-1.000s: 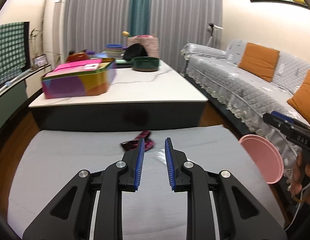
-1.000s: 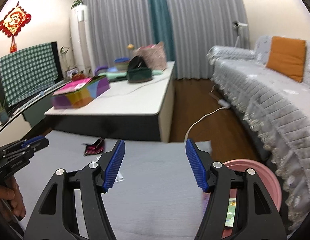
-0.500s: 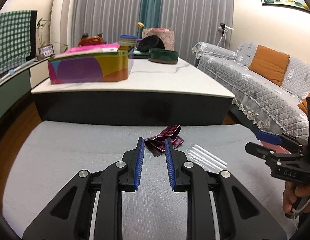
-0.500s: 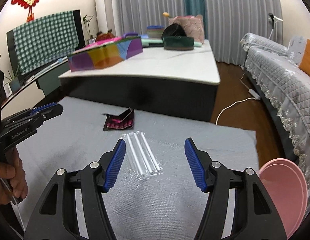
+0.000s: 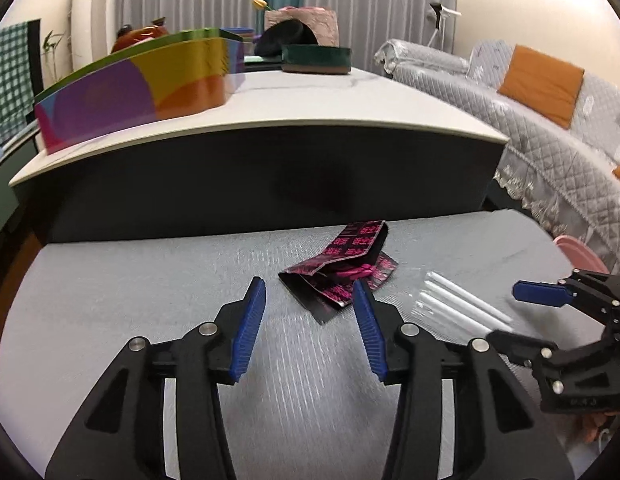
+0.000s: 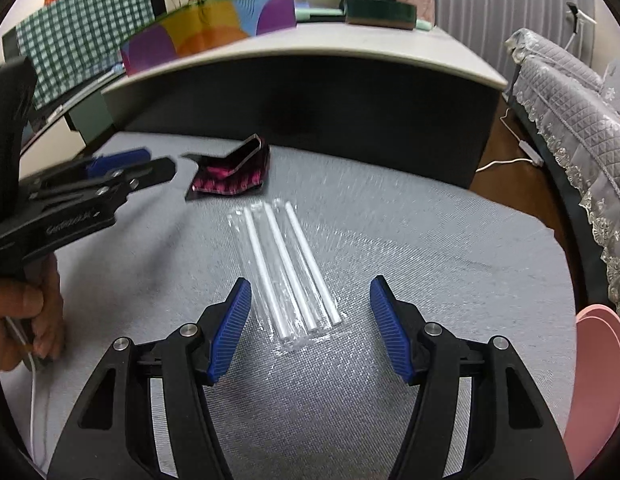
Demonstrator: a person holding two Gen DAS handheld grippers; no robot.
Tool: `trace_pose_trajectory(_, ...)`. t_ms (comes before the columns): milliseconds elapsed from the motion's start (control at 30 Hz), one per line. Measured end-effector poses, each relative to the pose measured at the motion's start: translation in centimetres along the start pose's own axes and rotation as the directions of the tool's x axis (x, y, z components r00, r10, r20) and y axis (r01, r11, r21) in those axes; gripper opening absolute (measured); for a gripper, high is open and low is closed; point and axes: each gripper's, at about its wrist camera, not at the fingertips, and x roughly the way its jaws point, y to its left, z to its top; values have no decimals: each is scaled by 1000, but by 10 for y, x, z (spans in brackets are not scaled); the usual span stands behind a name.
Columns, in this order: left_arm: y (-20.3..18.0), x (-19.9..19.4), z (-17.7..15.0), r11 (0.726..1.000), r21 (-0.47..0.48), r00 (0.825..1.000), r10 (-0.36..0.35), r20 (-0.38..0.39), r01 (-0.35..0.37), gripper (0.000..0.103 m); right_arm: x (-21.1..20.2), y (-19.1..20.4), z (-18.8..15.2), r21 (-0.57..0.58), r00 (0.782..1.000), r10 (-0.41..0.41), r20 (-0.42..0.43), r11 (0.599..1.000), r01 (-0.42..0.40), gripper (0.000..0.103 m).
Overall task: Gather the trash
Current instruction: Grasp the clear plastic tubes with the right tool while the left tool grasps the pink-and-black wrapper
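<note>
A crumpled black-and-pink wrapper point(image 5: 342, 268) lies on the grey mat point(image 5: 109, 300), just ahead of my left gripper point(image 5: 310, 300), which is open and empty, its jaws either side of the wrapper's near corner. A clear packet of three white straws point(image 6: 287, 268) lies on the mat right in front of my right gripper point(image 6: 310, 300), which is open and empty. The wrapper also shows in the right wrist view point(image 6: 233, 176), the straws in the left wrist view point(image 5: 458, 308). A pink bin point(image 6: 598, 380) stands at the mat's right edge.
A low white-topped table point(image 5: 310, 120) with a dark side stands just behind the mat, carrying a multicoloured box point(image 5: 137, 88) and a green bowl point(image 5: 316, 58). A grey sofa point(image 5: 550, 120) with orange cushions runs along the right. A white cable point(image 6: 506, 162) lies on the floor.
Both grippers have moved down and forward toward the mat. My left gripper has opened wider by the wrapper. My right gripper has closed in on the straw packet.
</note>
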Motion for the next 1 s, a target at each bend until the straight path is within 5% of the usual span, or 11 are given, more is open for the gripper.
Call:
trace_pose_trajectory(233, 0, 21, 12, 1000, 27, 999, 9, -41, -8, 47, 10, 0, 3, -7, 999, -12, -30, 1000, 12, 61)
trace_pose_trajectory(367, 0, 29, 16, 1000, 30, 998, -1, -62, 3, 47, 10, 0, 4, -10, 1000, -13, -27, 1000, 13, 43)
trace_pose_trajectory(400, -1, 29, 17, 1000, 30, 998, -8, -61, 10, 44, 9, -1, 4, -4, 1000, -10, -24, 1000, 10, 39)
trace_pose_trajectory(500, -5, 27, 18, 999, 42, 998, -30, -57, 32, 10, 8, -6, 3, 8, 1000, 3, -22, 1000, -2, 23)
trace_pose_trajectory(567, -9, 22, 17, 998, 54, 998, -33, -48, 36, 5, 7, -10, 3, 26, 1000, 15, -22, 1000, -15, 12)
trace_pose_trajectory(1000, -19, -18, 15, 997, 60, 999, -47, -15, 48, 1, -41, -23, 5, 95, 996, 11, 85, 995, -19, 10)
